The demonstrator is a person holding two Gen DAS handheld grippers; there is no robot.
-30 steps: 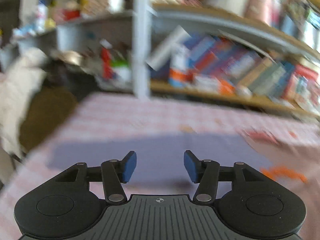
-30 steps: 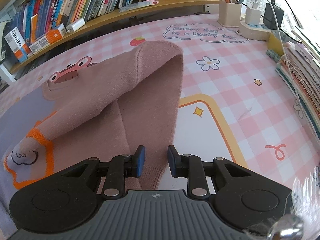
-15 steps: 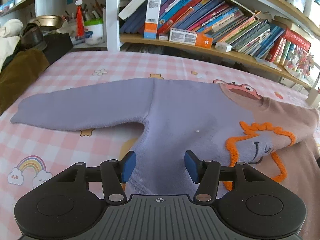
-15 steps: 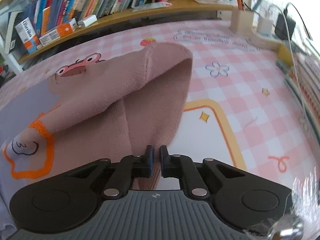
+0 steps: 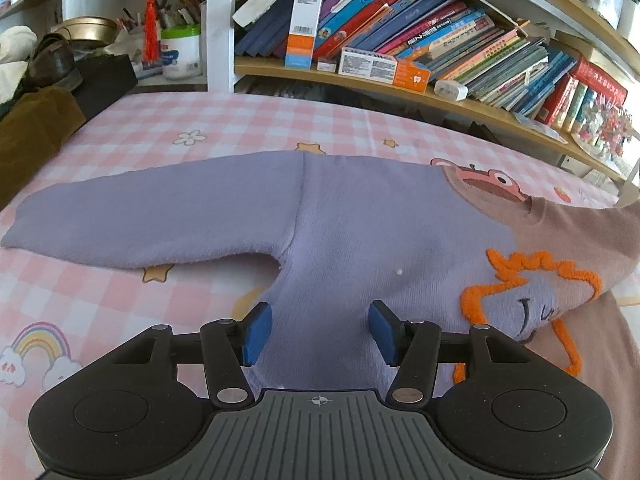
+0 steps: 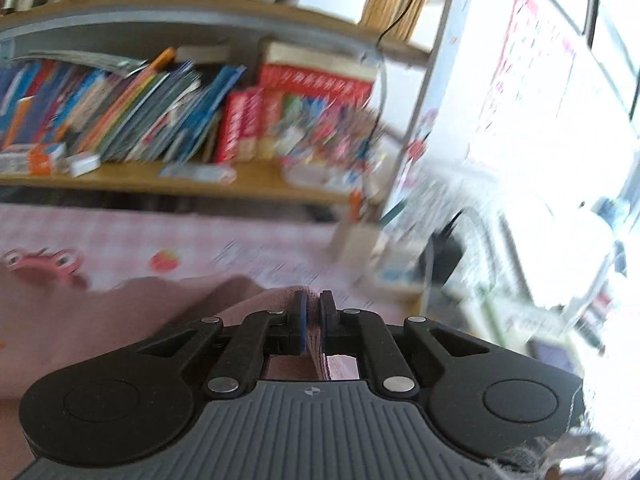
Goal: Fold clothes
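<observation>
Far left: a brown garment (image 5: 36, 128) lies at the desk's left edge, with a dark shoe (image 5: 54, 62) behind it.
Desk: pink checked desk cover (image 5: 120, 292) printed with a rainbow, stars and a flower.
Sweater: the sweater (image 5: 360, 232) lies flat on the desk, lilac on its left half and dusty pink on its right, with an orange-outlined figure on the chest.
Left sleeve: the lilac sleeve (image 5: 152, 216) stretches out flat to the left.
Left gripper: the left gripper (image 5: 320, 332) hangs over the near lilac hem; its jaws stand about half open, blue pads apart, with nothing pinched.
Shelf: a bookshelf (image 5: 420, 92) of leaning books runs along the far side of the desk.
Right gripper: the right gripper (image 6: 313, 320) has its jaws closed tight on a fold of the pink sweater (image 6: 132, 312) fabric, which bunches up between the pads; the view is motion-blurred.
Far right: bright window area, too washed out to read.
</observation>
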